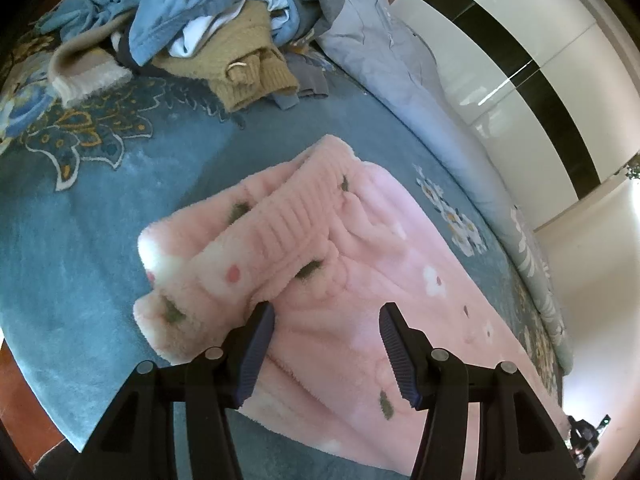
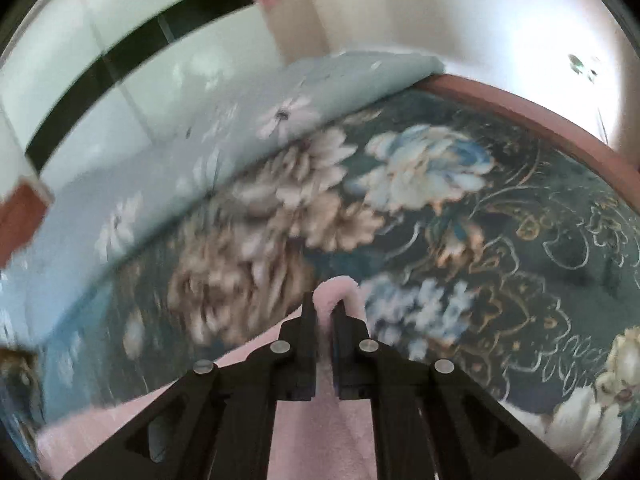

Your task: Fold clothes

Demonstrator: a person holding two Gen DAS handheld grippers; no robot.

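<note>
The pink fleece garment [image 1: 352,280] lies low and centre in the left wrist view on the blue floral bed cover [image 1: 100,220], its ribbed waistband folded back at the upper left. The right claw [image 2: 323,312] is clamped on a pinch of that pink pile; the left claw [image 1: 326,320] hangs over the fabric with its pads apart, gripping nothing. To fold well, I judge the right should carry its edge across smoothly while the left pins the plush cloth. It is thick, soft and springy, so creases may not hold. A heap of unfolded clothes [image 1: 192,20] sits at the upper left
</note>
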